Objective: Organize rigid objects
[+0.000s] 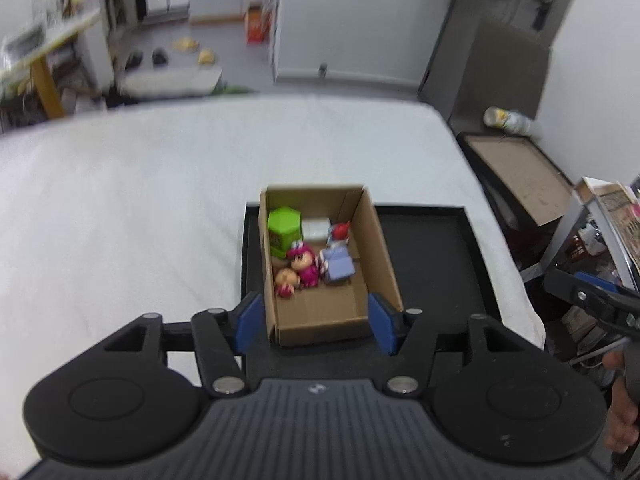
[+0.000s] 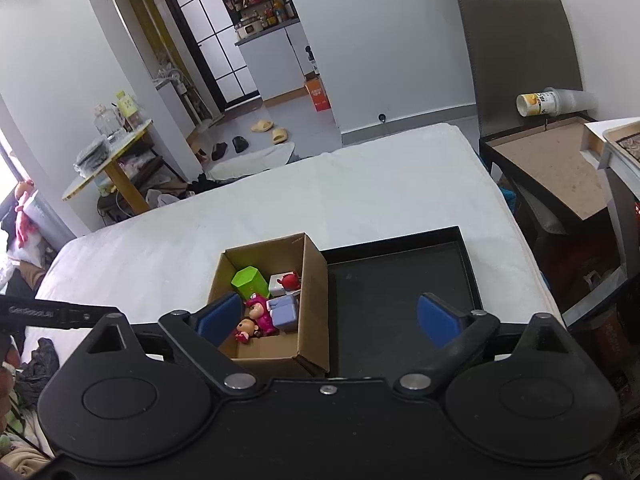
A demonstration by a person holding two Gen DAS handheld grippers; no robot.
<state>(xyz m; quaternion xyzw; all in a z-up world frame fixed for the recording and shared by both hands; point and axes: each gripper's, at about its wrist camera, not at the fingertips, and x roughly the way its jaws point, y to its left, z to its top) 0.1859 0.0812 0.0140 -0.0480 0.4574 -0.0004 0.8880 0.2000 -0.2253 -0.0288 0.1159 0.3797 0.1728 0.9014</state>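
- While both grippers hang above a white bed (image 1: 160, 184), an open cardboard box (image 1: 384, 256) stands in the left part of a black tray (image 1: 436, 248)
- Inside the box, toward its far end, lie a green block (image 1: 285, 227), a white block (image 1: 316, 229), a red figure (image 1: 341, 232), a pink doll (image 1: 306, 266), a smaller doll (image 1: 286, 280) and a lilac block (image 1: 338, 267); the near end of the box floor is bare
- Left gripper (image 1: 314, 322): its blue pads (image 1: 249, 322) stand apart either side of the box's near end in this view, with nothing pressed between them; jaws open
- Right gripper (image 2: 330, 318): jaws spread wide and empty, one pad (image 2: 438, 320) over the tray's bare right part, the other over the box's near left corner
- Right of the bed stands a dark side table (image 2: 560, 168) with a tipped cup (image 2: 538, 103) at its back edge
- A hand (image 1: 622, 412) grips a black handle at the right edge of the left view
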